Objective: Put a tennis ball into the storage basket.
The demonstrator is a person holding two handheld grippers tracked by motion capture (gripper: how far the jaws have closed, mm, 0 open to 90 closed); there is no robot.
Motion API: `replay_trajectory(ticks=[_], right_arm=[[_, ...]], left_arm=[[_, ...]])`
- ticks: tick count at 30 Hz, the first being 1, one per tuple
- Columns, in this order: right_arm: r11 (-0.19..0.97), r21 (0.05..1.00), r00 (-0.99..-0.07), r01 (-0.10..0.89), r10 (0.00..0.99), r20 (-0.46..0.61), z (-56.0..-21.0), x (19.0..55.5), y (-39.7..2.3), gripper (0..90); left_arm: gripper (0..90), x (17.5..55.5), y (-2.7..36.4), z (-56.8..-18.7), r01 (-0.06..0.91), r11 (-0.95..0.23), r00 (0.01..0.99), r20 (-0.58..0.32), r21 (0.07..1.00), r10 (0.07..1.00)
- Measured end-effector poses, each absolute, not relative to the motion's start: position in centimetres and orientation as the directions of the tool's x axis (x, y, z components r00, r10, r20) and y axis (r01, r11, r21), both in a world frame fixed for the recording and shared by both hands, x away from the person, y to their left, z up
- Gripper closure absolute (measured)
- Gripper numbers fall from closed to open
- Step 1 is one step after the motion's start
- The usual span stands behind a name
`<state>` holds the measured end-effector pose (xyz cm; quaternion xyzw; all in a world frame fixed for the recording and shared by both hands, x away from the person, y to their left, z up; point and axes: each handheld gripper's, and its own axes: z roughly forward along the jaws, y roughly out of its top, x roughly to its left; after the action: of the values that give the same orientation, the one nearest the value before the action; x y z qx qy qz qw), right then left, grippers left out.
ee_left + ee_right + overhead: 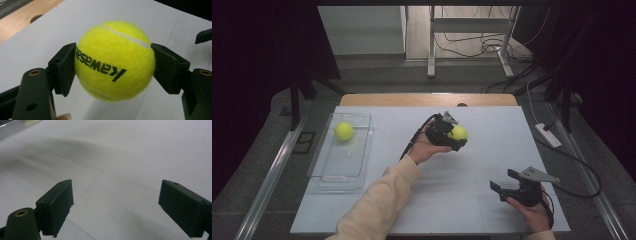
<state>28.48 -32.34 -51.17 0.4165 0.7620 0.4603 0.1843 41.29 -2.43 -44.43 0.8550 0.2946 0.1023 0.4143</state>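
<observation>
My left gripper (457, 136) is shut on a yellow tennis ball (458, 133) near the middle of the white table. In the left gripper view both black pads press the sides of the ball (114, 61), which carries black lettering and hangs a little above the table. A second yellow tennis ball (344, 131) lies in the far end of a clear plastic tray (328, 181) at the left. My right gripper (504, 180) rests near the table's front right; in the right gripper view (113, 207) its jaws stand wide open over bare table.
The white table top (492, 125) has a wooden strip (427, 99) along its far edge. A cable (572, 165) trails off the right side. Beyond the table stand a metal frame's legs (431, 45) and loose cables on the floor.
</observation>
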Motion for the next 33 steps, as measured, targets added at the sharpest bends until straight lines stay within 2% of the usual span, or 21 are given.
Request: replay_trajectory(ticks=[33], right_arm=[[0.242,0.852,-0.587,0.465,0.804,0.092,-51.3,28.6,-32.2,12.2]], left_arm=[[27.0,40.2,1.9,-43.8,0.427,-0.420,0.775,-0.084,0.801,0.626]])
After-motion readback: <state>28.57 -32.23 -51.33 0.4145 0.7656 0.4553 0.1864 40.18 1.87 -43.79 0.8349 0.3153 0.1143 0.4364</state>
